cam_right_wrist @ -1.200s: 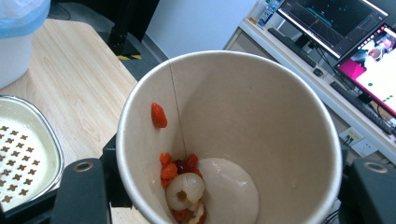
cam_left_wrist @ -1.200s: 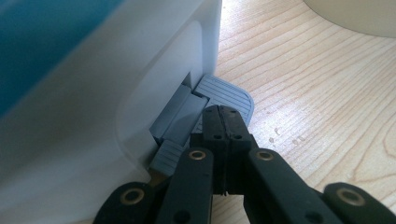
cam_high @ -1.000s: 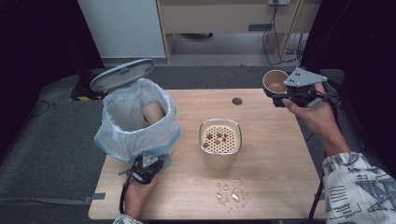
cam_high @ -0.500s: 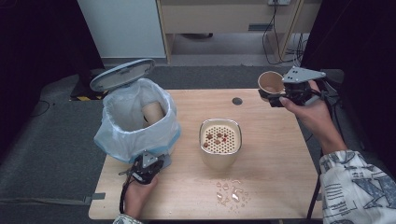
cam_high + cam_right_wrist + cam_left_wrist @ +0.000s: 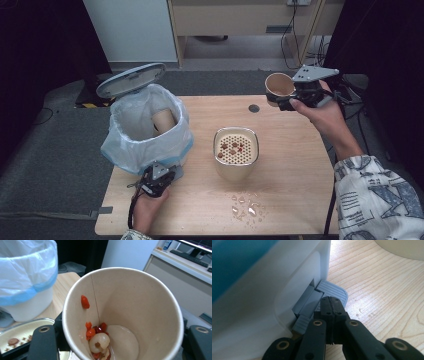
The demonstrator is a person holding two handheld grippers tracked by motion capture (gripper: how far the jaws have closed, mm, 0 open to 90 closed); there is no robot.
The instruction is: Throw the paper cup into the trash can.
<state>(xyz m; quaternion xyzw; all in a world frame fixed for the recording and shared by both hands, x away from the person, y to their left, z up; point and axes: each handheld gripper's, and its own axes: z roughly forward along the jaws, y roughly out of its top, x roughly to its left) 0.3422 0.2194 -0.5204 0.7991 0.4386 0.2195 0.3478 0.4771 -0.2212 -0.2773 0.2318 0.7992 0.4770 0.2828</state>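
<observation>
Two cups mark our progress: one cup [image 5: 164, 120] already lies in the bin [image 5: 145, 131], while the right gripper [image 5: 286, 101] pinches a second cup [image 5: 279, 86] holding fruit scraps [image 5: 98, 340], well apart from the bin. We judge emptying and binning remain. Our left gripper [image 5: 156, 181], fingers pressed together, bears on the pedal [image 5: 332, 290], lid [image 5: 131, 79] raised. Beyond it stands a strainer [image 5: 236, 150]; droplets [image 5: 245, 206], probably water, wet the wooden table [image 5: 290, 165]. A cabinet stands behind.
</observation>
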